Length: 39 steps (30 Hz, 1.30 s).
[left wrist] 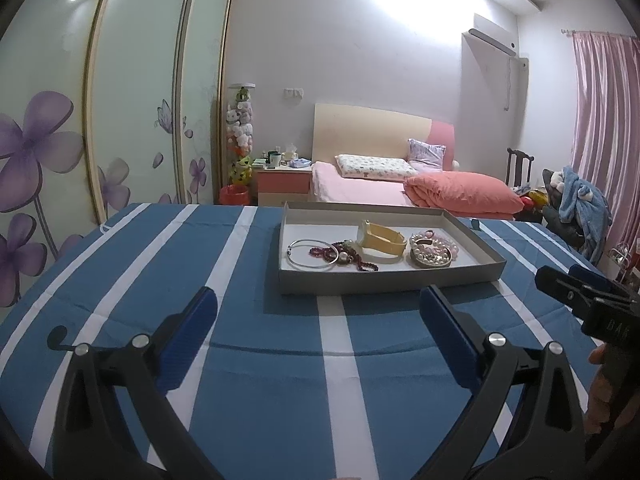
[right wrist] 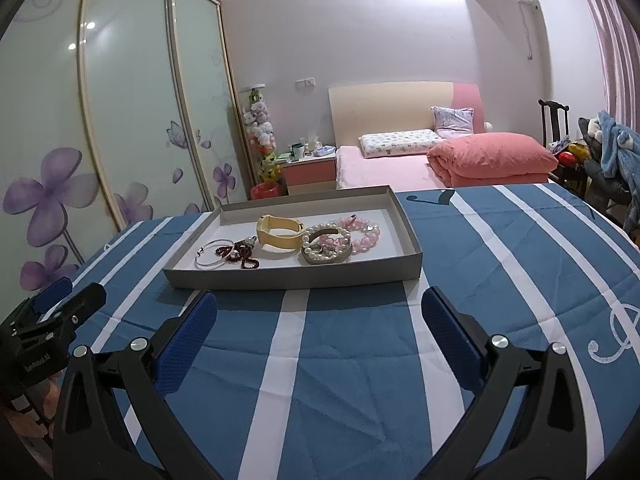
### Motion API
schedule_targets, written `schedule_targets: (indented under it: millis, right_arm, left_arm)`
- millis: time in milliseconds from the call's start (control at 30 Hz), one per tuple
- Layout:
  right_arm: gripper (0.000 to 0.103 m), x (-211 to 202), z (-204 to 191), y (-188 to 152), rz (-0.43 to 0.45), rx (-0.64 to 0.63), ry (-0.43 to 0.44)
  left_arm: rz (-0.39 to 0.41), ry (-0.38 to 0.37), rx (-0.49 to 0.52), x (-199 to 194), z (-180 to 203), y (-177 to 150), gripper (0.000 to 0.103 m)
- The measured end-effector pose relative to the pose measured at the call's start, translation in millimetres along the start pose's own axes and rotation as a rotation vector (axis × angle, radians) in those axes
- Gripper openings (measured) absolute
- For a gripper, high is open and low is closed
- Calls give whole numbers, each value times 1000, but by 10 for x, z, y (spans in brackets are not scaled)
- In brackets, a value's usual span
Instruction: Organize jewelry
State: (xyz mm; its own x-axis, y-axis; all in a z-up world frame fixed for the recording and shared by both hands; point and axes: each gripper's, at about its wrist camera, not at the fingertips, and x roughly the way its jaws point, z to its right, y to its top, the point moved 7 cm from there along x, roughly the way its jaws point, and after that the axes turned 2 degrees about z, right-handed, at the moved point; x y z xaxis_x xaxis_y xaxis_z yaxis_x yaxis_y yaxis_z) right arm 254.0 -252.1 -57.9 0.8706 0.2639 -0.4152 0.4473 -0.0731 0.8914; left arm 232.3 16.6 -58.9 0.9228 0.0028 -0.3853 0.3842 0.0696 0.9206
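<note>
A shallow grey tray [left wrist: 384, 280] [right wrist: 296, 278] lies on the blue-and-white striped cloth, ahead of both grippers. Inside lie a silver bangle [left wrist: 310, 259] [right wrist: 210, 259], dark red beads [left wrist: 344, 254] [right wrist: 240, 255], a yellow watch [left wrist: 380, 242] [right wrist: 280, 234], a pearl bracelet [left wrist: 434, 254] [right wrist: 326, 246] and a pink bead bracelet [right wrist: 362, 232]. My left gripper [left wrist: 320, 304] is open above the cloth, short of the tray's near wall. My right gripper [right wrist: 320, 306] is open too, just before that wall, nothing between its fingers. Each gripper shows at the other view's edge.
The striped cloth [left wrist: 256, 380] [right wrist: 500, 280] covers the table all around the tray. Behind the table stand a pink bed [left wrist: 400, 188], a nightstand [left wrist: 284, 186] and sliding wardrobe doors [left wrist: 120, 120]. A chair with clothes [left wrist: 576, 204] is at the far right.
</note>
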Motion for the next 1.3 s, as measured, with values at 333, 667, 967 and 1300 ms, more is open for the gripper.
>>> schedule_targets:
  millis: [333, 667, 967, 1300]
  right_arm:
    - [101, -31, -36, 40, 7, -7, 8]
    - [101, -29, -49, 48, 6, -7, 7]
    - [101, -25, -64, 51, 4, -8, 9]
    - [101, -13, -74, 46, -2, -10, 10]
  left_arm:
    - [4, -13, 2, -19, 25, 32, 99]
    - [2, -23, -6, -20, 33, 45, 99]
    - [4, -26, -4, -26, 52, 57, 99]
    - [3, -26, -4, -23, 59, 60, 99]
